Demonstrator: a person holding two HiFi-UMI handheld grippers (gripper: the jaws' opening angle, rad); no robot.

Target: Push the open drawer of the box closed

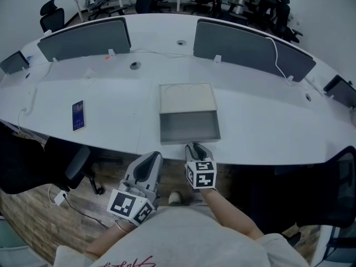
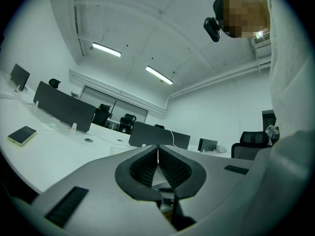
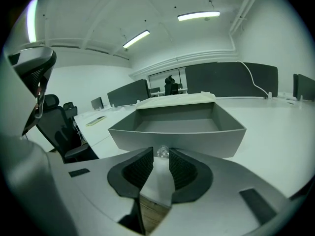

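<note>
Grey plastic, thin-walled and empty: that open grey drawer (image 1: 189,128) looks light and stiff to me, so it should slide in with barely any shove. In the head view it sticks out of the flat cream box (image 1: 186,98) toward the person, right at the near edge of the curved white table (image 1: 111,88). My worry is that the box is just as light and skids on that smooth top, so I'd push square on the middle of the front panel, slowly. The right gripper (image 1: 194,148) sits just in front of that panel, tipped a little downward. The left gripper (image 1: 151,161) hangs beside it, below the table edge and apart from the drawer. A dark phone (image 1: 78,115) lies off to the left, not in the way.

Left gripper view: fingers (image 2: 142,167) pressed together, nothing in them, pointing level across the table.

Right gripper view: fingers (image 3: 137,170) are apart with nothing gripped, and a small clear round knob (image 3: 162,152) on the drawer front sits right at the gap between the tips. Can't tell whether they touch it. No need to grab it imo, a flat push there should do.
</note>
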